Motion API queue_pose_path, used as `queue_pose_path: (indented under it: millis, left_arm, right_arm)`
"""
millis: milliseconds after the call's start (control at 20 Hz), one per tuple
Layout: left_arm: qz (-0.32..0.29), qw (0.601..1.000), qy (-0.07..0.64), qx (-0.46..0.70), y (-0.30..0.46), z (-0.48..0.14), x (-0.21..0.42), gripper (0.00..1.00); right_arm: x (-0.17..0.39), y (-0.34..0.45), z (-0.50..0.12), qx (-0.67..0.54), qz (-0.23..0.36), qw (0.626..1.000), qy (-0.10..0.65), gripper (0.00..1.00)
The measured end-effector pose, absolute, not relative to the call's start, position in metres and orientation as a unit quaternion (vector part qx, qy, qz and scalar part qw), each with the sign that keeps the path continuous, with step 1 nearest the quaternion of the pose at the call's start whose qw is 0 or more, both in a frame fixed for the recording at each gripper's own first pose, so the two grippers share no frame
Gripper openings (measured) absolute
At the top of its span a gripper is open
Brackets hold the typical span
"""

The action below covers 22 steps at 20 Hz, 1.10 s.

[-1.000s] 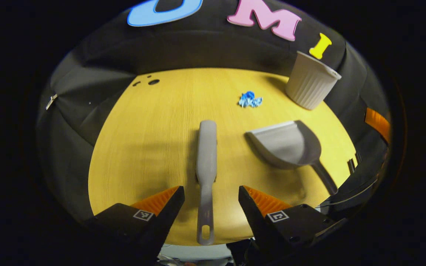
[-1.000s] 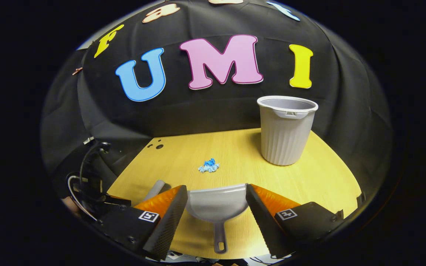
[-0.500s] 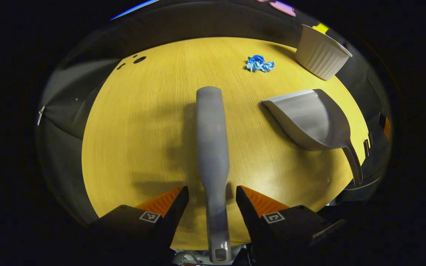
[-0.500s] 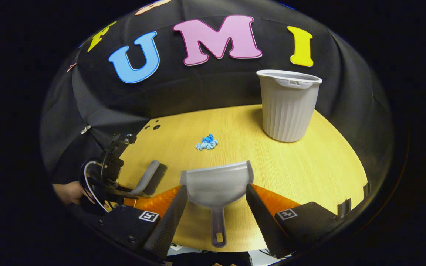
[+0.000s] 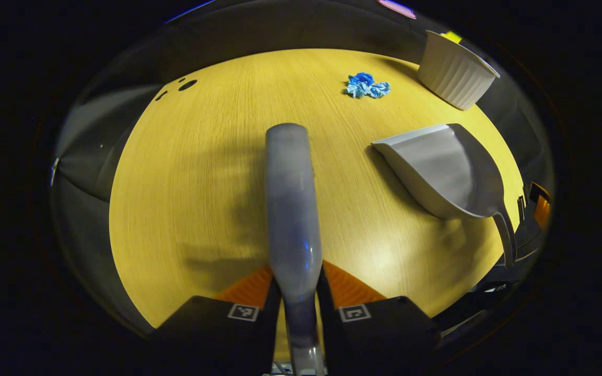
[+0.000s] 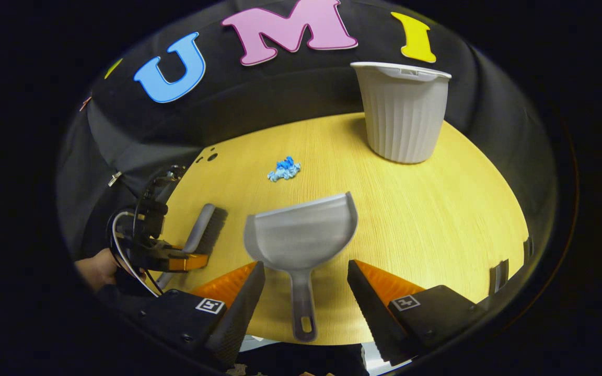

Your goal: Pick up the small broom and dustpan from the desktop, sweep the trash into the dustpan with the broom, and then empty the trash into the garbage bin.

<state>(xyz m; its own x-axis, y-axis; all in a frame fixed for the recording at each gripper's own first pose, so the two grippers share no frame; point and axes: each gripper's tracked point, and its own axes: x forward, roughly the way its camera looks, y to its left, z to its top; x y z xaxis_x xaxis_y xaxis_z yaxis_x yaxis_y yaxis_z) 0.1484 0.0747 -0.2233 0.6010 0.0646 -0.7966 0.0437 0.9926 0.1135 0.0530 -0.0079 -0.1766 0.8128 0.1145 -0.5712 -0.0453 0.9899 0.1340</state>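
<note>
My left gripper (image 5: 297, 292) is shut on the handle of the grey broom (image 5: 291, 198), which points away across the yellow table (image 5: 191, 183). The grey dustpan (image 5: 444, 169) lies to its right. Crumpled blue trash (image 5: 366, 86) sits farther off, near the ribbed white bin (image 5: 455, 68). In the right gripper view, my right gripper (image 6: 306, 284) stands open astride the handle of the dustpan (image 6: 301, 232) without touching it. Beyond lie the trash (image 6: 284, 169) and the upright bin (image 6: 403, 112). At the left, the broom (image 6: 207, 230) is held in the left gripper (image 6: 168, 258) by a hand (image 6: 94, 269).
Small dark holes (image 5: 186, 83) mark the table's far left corner. Black cloth drops away around the table's edges. The table's near edge (image 6: 332, 342) runs just under the dustpan's handle. Bare wood (image 6: 452, 209) spreads to the right of the dustpan.
My left gripper moved in and shut on the broom's handle. My right gripper tilted downward, so the dustpan's handle now lies between its open fingers.
</note>
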Motion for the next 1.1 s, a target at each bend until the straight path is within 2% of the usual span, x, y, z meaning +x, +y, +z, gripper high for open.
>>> queue_pose_path:
  millis: [150,300,350,400,450,500,750,800,850,1100]
  left_arm:
    - [0.009,0.902,0.429,0.052,0.075,-0.223,0.151,0.30]
    - [0.010,0.910,0.413,0.037,0.073,-0.223,0.150,0.28]
    - [0.011,0.914,0.405,0.035,0.074,-0.219,0.148,0.29]
    - [0.012,0.917,0.396,0.037,0.076,-0.214,0.146,0.26]
    - [0.013,0.920,0.389,0.044,0.078,-0.209,0.145,0.29]
    - [0.015,0.922,0.383,0.050,0.080,-0.203,0.142,0.26]
    - [0.018,0.928,0.359,0.097,0.087,-0.174,0.120,0.26]
    - [0.016,0.929,0.357,0.094,0.085,-0.171,0.115,0.22]
    - [0.016,0.930,0.356,0.085,0.083,-0.168,0.109,0.26]
    - [0.012,0.935,0.354,0.027,0.077,-0.161,0.095,0.26]
  right_arm:
    - [0.050,-0.008,-0.190,0.065,0.040,0.940,0.332,0.99]
    - [0.043,-0.005,-0.205,0.067,0.044,0.929,0.360,0.99]
    - [0.042,-0.004,-0.207,0.067,0.044,0.928,0.365,0.99]
    - [0.043,-0.004,-0.208,0.067,0.043,0.927,0.366,0.99]
    - [0.044,-0.002,-0.211,0.067,0.043,0.926,0.368,0.99]
    - [0.045,-0.001,-0.214,0.067,0.042,0.925,0.371,0.99]
    - [0.055,-0.003,-0.239,0.061,0.020,0.917,0.394,0.99]
    - [0.058,-0.003,-0.245,0.057,0.016,0.915,0.400,0.99]
    - [0.061,-0.002,-0.251,0.052,0.014,0.912,0.407,0.99]
    - [0.071,0.002,-0.269,0.032,0.009,0.904,0.426,0.99]
